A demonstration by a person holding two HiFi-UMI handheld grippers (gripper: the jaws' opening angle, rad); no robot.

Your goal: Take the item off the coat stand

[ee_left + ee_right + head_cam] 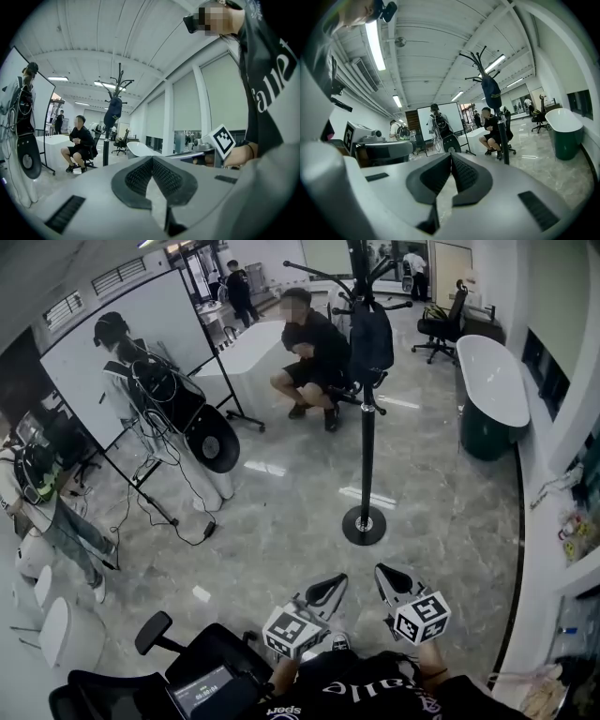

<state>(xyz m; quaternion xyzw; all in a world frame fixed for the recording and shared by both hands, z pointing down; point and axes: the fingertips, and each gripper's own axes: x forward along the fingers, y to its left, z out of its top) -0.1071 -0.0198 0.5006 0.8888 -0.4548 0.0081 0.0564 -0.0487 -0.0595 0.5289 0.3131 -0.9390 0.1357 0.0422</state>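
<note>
While both are held low by the person's body, the left gripper [326,589] and right gripper [394,579] sit side by side, each with jaws pressed together and nothing between them. Well ahead of them across the floor [281,512] rises the stand [367,446]. The bag [371,338] hangs high on it, far beyond both grippers' tips.

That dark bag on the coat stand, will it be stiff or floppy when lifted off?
Probably floppy: the bag sags from a hook of the stand like soft fabric. It looks slack, so it is likely light. The stand is tall on a small round base, so a sideways tug might tip it.
</note>
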